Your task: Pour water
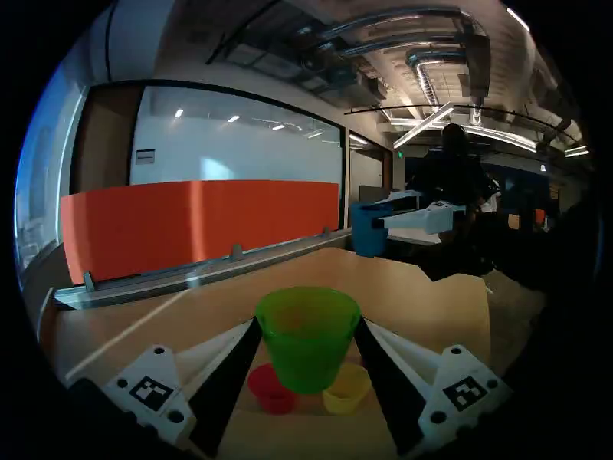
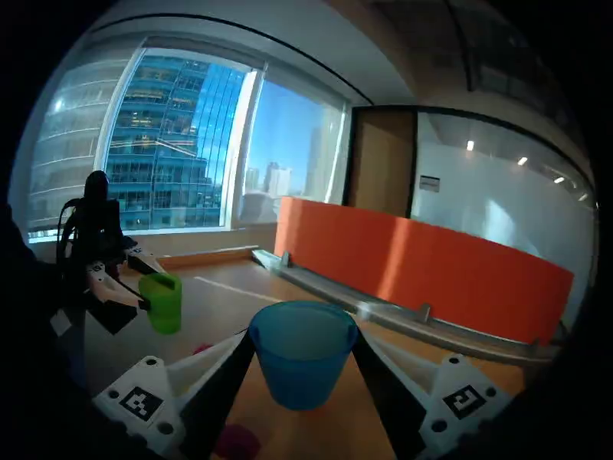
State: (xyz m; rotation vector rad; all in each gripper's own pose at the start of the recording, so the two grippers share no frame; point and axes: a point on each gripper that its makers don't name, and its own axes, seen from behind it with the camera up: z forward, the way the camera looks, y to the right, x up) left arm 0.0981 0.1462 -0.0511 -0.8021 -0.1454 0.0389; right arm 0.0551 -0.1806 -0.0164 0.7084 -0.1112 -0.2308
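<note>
Over the wooden table (image 1: 429,299), we are clamping: green cup (image 1: 308,345), left gripper (image 1: 308,328); blue cup (image 2: 303,364), right gripper (image 2: 302,343). Cups well apart; tilting now, we are risking spillage.

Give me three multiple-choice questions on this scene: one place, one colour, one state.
1. Where are the small red cup and small yellow cup? A on the wooden table; B on a window sill; C on the floor.
2. What colour is the thing held in the right gripper? A red; B blue; C yellow.
3. How is the green cup? A tipped over; B upside down; C upright between the left gripper's fingers.
Answers: 1 A, both rest on the wood; 2 B, a blue cup sits between its fingers; 3 C, rim up, fingers at both sides.
</note>
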